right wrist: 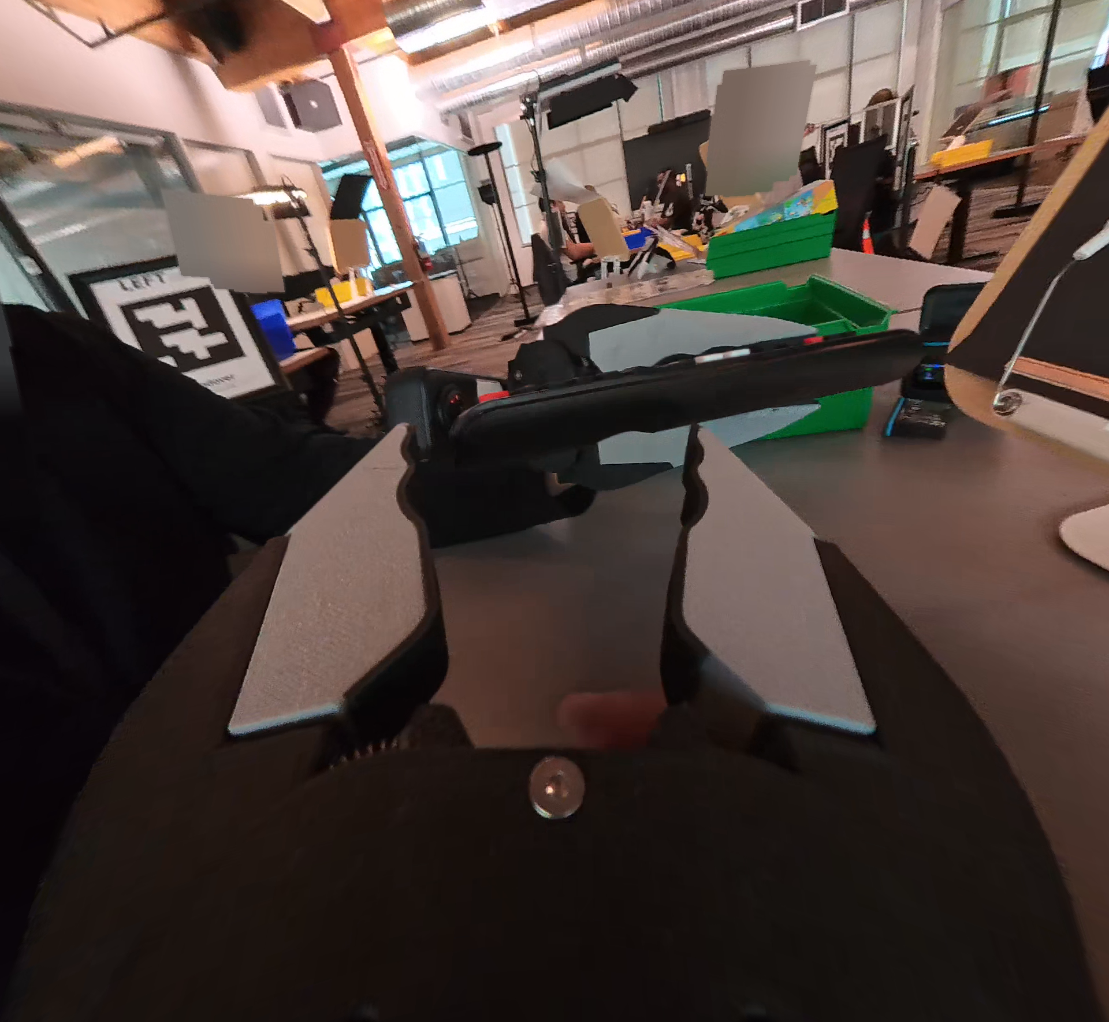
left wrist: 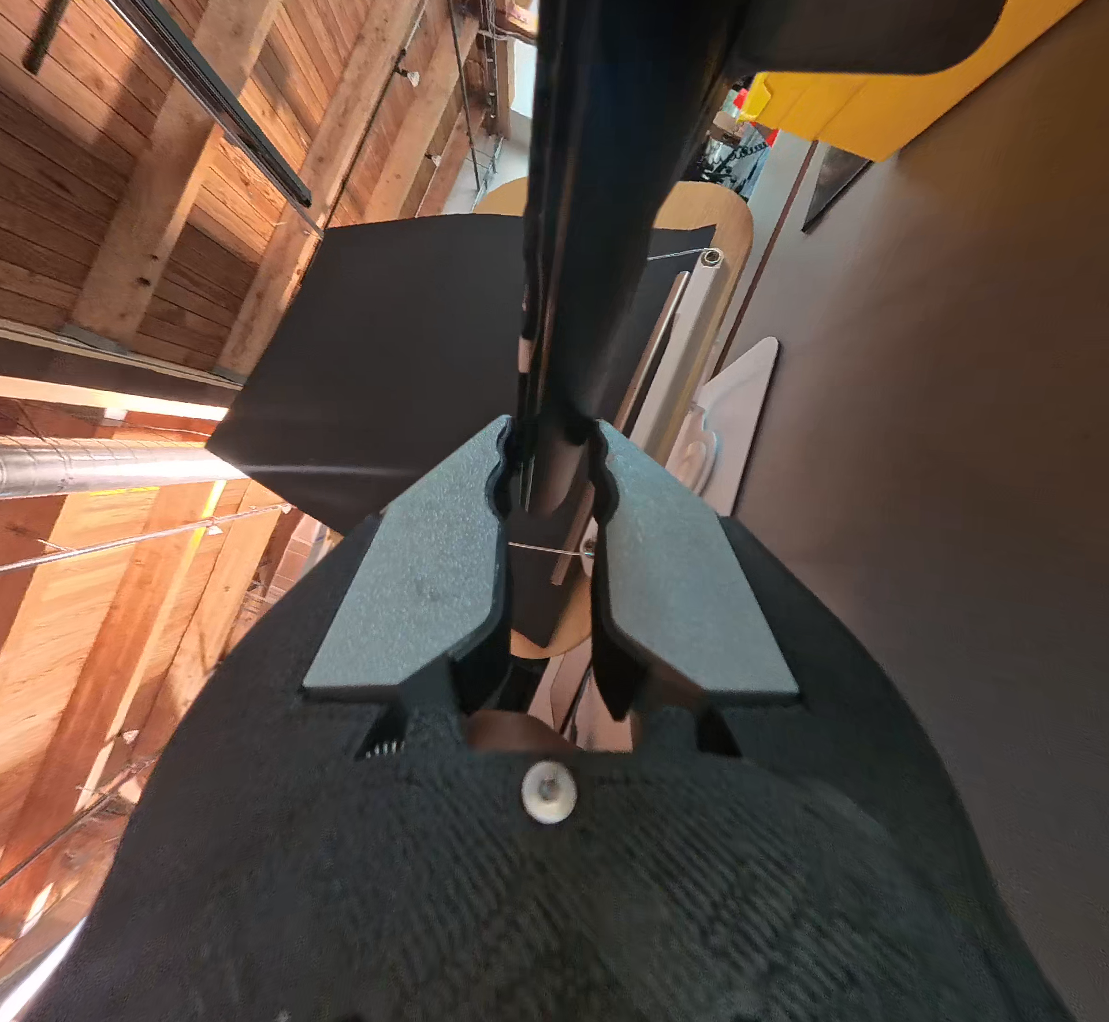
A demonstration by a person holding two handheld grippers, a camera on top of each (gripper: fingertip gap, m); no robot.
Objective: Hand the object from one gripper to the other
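On the grey desk [right wrist: 936, 519] behind the tongs stands a green bin [right wrist: 840, 321] with inner dividers; what lies in its compartments cannot be made out from this low angle. Farther back sit stacked green trays [right wrist: 774, 249] with a colourful flat item on top. Just right of the bin rest a small dark case [right wrist: 948, 321] and a flat dark device [right wrist: 918, 420].

Between the two sets of tongs hangs the task's thing, a long, slim black remote control [right wrist: 690, 387], lying roughly level above the desk. Its upper face shows small buttons, some red and some pale; its body is dark and smooth with rounded ends.

Left tongs [right wrist: 708, 387], grey-fingered, are clamped on the remote about its middle, one finger above and one below. From the left wrist view the left tongs [left wrist: 552, 453] pinch the remote control [left wrist: 606, 183], which runs away from the camera as a dark bar.

Right tongs [right wrist: 549, 453] stand wide apart and hold nothing; the remote's near end lies just past their tips, spanning the gap.
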